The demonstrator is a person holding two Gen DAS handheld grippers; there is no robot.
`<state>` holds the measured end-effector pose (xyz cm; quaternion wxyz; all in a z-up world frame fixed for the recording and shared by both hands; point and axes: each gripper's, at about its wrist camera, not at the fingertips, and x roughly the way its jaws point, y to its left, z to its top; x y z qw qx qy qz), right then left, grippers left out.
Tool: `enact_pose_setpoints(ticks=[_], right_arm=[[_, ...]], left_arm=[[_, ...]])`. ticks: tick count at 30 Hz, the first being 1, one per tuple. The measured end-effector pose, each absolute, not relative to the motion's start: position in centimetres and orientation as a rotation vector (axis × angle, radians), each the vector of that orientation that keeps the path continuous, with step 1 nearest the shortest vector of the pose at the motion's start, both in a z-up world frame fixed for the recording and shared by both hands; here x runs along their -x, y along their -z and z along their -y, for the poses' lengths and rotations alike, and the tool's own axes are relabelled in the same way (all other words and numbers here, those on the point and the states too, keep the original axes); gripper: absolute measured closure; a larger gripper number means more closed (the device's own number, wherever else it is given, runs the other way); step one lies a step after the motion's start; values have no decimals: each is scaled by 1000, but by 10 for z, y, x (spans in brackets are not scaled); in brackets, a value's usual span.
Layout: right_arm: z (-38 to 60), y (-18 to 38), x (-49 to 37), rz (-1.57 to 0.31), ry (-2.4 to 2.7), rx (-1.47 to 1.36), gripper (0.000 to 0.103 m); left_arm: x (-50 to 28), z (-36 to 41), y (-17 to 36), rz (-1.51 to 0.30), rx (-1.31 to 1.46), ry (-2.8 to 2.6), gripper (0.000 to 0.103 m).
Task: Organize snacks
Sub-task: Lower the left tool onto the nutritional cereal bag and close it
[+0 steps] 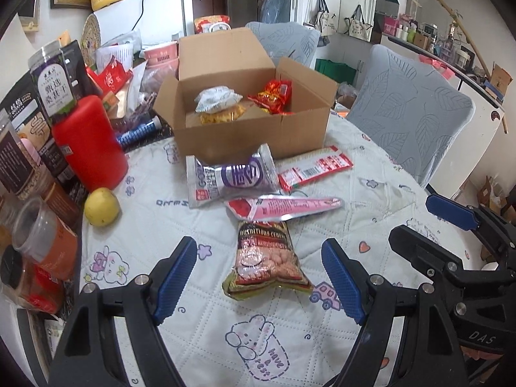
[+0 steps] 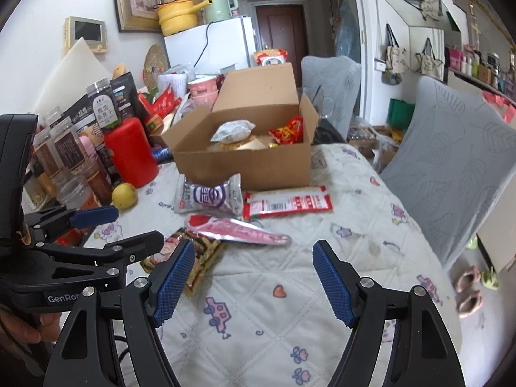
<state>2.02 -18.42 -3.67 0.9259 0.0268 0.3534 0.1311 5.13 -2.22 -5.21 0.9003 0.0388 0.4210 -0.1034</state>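
- Cardboard box point(image 1: 248, 135) at tabletop point(image 1: 371, 193) centre, flaps open; approx. three snack packs already seen inside.
- Four packs left w/o sorting: purple pack point(image 1: 230, 177), red strip point(image 1: 314, 167), pink pack point(image 1: 283, 208), peanut bag point(image 1: 267, 259).
- Left gripper point(image 1: 259, 277) fingers apart, nothing held, framing peanut bag.
- Right gripper point(image 2: 253, 280) fingers apart, nothing held.

Open tabletop point(image 2: 274, 322) lay at the near edge.
Four snack packets point(image 1: 267, 258) crowded the lane to the cardboard box point(image 1: 251, 135); jars and a red canister point(image 1: 90, 142) walled the left, chairs point(image 1: 409, 116) the right.
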Motion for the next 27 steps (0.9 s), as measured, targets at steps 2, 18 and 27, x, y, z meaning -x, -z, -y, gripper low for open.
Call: enact_pose_setpoints(ticks=[2,18,27], right_arm=[[184,45,-22,-745,-275,-54,27],[195,76,-41,-827,-303,-81,27],[197,87,-54,-874,-312,-86,27]], left_arm=[[-54,24,60,-888,-86,218,23],[-90,25,113,-1023,-40,209,23],[-105,24,139,-1097,3,249,28]])
